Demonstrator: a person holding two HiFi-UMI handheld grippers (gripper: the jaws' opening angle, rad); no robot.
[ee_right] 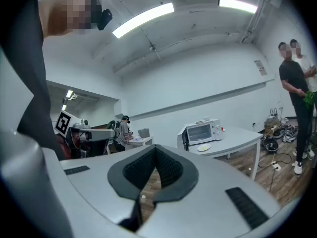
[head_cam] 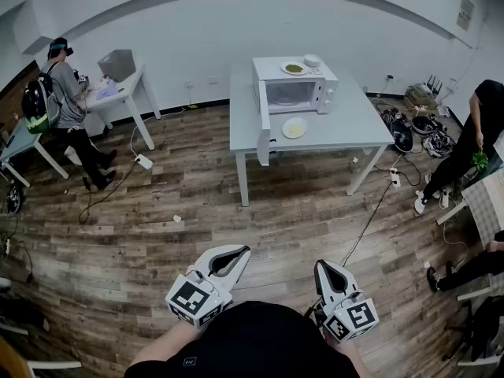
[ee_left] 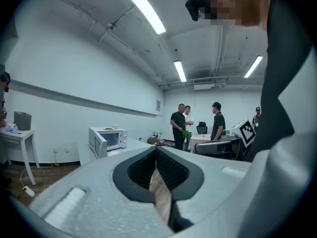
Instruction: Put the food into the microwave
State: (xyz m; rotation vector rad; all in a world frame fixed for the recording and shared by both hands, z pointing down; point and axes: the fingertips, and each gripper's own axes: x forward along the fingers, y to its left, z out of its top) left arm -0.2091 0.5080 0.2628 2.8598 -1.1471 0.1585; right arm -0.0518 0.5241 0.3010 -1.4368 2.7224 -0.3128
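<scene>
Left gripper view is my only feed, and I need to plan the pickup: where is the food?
Observer: A plate of pale food sits on the table, just in front of the microwave.
Operator: Anything on top of it?
Observer: A plate of green food, beside a small white dish.
Operator: And my other hand?
Observer: The right gripper has its fingers together, with nothing between them.

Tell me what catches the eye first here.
A white microwave with its door swung open stands on the grey table across the room, a round plate of pale food in front of it and another plate of green food on top. Near the camera, the left tongs and right tongs are shut and empty.
</scene>
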